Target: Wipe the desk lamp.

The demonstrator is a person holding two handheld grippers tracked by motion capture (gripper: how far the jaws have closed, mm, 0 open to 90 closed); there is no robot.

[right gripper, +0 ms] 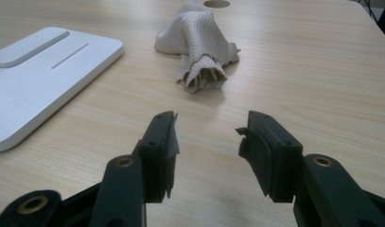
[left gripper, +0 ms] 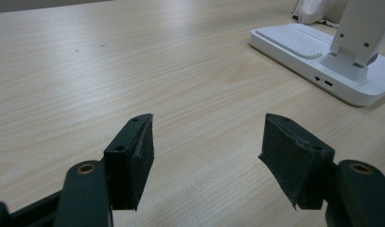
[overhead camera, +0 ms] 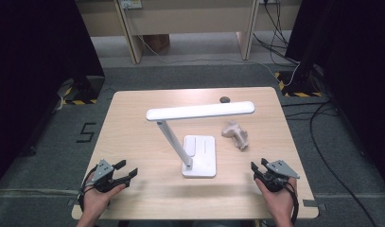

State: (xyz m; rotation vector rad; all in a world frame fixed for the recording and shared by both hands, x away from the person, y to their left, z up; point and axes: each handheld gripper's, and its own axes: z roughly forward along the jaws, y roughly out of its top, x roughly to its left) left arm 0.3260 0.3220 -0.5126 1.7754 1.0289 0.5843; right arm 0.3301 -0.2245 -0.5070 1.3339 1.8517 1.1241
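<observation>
Approach step: right gripper (right gripper: 206, 130), jaws released and empty, faces the cloth (right gripper: 197, 47) at 12 o'clock. Left gripper (left gripper: 206, 137) likewise released. Next, probably advance onto the cloth.

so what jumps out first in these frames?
The white desk lamp mid-table, its long light bar spanning above the base. Right of its base lies a crumpled beige cloth, straight ahead of the right tongs. Both the right and the left tongs sit open and empty near the table's front edge.
</observation>
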